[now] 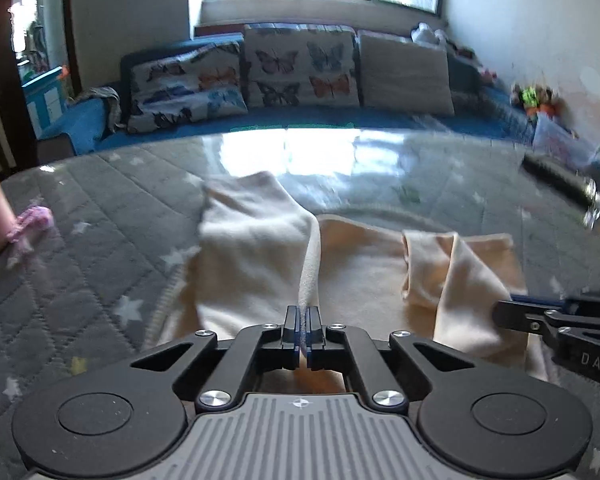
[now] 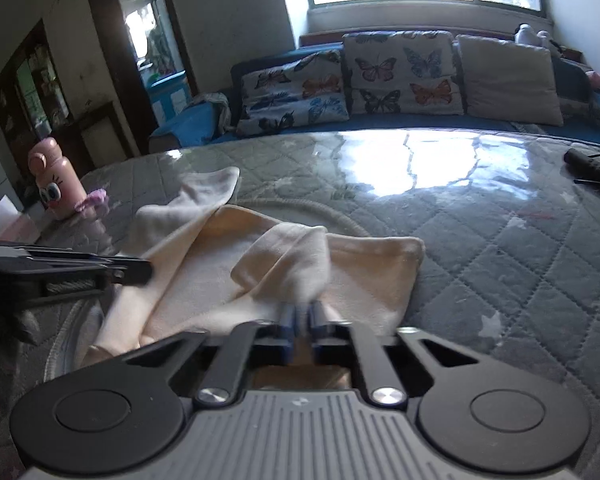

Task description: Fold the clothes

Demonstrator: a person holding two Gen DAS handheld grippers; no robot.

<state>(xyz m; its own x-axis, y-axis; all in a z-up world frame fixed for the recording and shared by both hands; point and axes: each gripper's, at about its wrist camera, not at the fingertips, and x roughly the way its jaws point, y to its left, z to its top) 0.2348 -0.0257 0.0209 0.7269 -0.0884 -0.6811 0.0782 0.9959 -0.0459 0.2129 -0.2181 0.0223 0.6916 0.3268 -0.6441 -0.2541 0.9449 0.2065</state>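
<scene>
A cream cloth garment [image 1: 360, 264] lies partly folded on the grey quilted table top [image 1: 84, 264]. My left gripper [image 1: 304, 312] is shut on a raised edge of the cloth, which runs away from the jaws as a taut ridge. My right gripper [image 2: 302, 312] is shut on another bunched part of the same cloth [image 2: 292, 264], lifted a little off the table. Each gripper shows in the other's view, the right one at the right edge [image 1: 500, 312] and the left one at the left edge [image 2: 148, 268].
A pink cartoon bottle [image 2: 52, 180] and a pink scrunchie [image 2: 94, 200] stand at the table's left. A black tool [image 2: 592, 170] lies at the far right. A blue sofa [image 2: 380, 120] with butterfly cushions [image 2: 400, 76] is behind the table.
</scene>
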